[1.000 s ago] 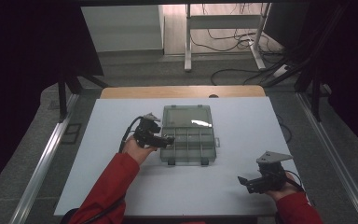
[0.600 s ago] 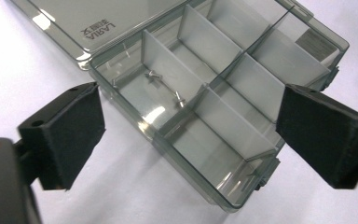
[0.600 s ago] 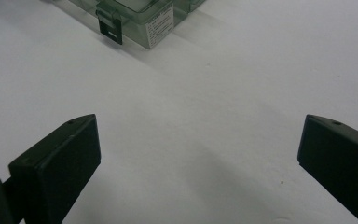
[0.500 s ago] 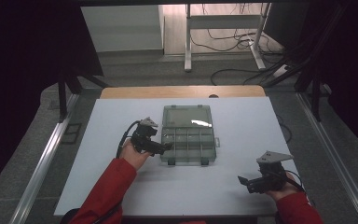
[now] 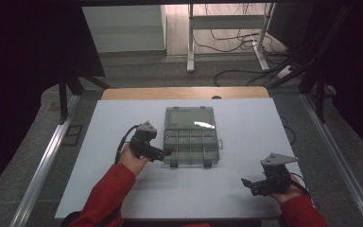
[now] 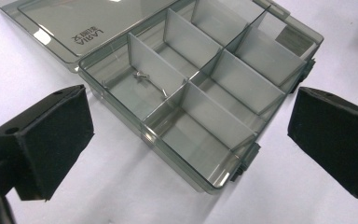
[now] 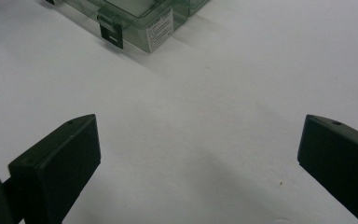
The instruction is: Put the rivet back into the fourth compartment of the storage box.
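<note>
A translucent grey compartment box (image 5: 190,142) lies open mid-table, its lid (image 5: 189,118) folded flat behind it. My left gripper (image 5: 166,152) points at the box's left front corner. In the left gripper view the left gripper (image 6: 193,135) has its jaws wide apart; they have just been opening. The box (image 6: 200,93) sits ahead between them, untouched by the pads (image 6: 58,140). A small metal piece (image 6: 142,77) lies in one compartment. My right gripper (image 5: 248,185) rests open at the front right. In its own view the right gripper (image 7: 198,154) is over bare table, with the box's corner (image 7: 144,21) far ahead.
The white table (image 5: 123,189) has a wooden strip (image 5: 184,93) along its far edge. Metal rails (image 5: 47,161) run down both sides. Beyond the table are a desk frame (image 5: 191,42) and floor cables (image 5: 246,71). Red sleeves (image 5: 108,194) enter from the bottom.
The left gripper has shifted slightly back and left from the box's edge. The box and the right gripper have stayed put.
</note>
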{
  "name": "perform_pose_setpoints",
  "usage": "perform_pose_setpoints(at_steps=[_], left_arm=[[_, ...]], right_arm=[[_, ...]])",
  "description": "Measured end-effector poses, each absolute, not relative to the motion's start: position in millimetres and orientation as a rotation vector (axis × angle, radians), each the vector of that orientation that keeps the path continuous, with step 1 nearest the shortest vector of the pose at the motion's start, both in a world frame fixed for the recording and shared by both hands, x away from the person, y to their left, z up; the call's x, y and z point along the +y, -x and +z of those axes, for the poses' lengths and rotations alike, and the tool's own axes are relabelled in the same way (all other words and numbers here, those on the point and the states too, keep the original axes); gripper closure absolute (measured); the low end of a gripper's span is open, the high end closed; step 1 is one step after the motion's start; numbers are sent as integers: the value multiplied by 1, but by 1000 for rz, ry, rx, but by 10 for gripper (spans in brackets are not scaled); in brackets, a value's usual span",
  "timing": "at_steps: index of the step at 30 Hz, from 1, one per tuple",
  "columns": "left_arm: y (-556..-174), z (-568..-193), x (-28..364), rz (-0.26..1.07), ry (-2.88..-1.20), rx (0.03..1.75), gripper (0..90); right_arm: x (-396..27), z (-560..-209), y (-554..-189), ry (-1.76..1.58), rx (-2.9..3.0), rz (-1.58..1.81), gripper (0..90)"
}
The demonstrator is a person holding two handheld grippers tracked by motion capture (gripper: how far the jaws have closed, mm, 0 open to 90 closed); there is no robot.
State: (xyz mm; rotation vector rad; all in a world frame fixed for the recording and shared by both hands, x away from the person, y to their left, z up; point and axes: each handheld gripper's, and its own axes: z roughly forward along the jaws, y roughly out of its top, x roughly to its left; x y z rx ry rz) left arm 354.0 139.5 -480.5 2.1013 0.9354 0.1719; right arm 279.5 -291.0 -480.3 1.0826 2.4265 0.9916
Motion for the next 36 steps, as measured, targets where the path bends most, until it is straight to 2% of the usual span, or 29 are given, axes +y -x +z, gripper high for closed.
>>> perform_pose_setpoints(at_steps=[36], left_arm=[[-307,-476,155,213,-2090,904,0]], right_arm=[[-291,-480,-280,-1087,2420,1009,0]])
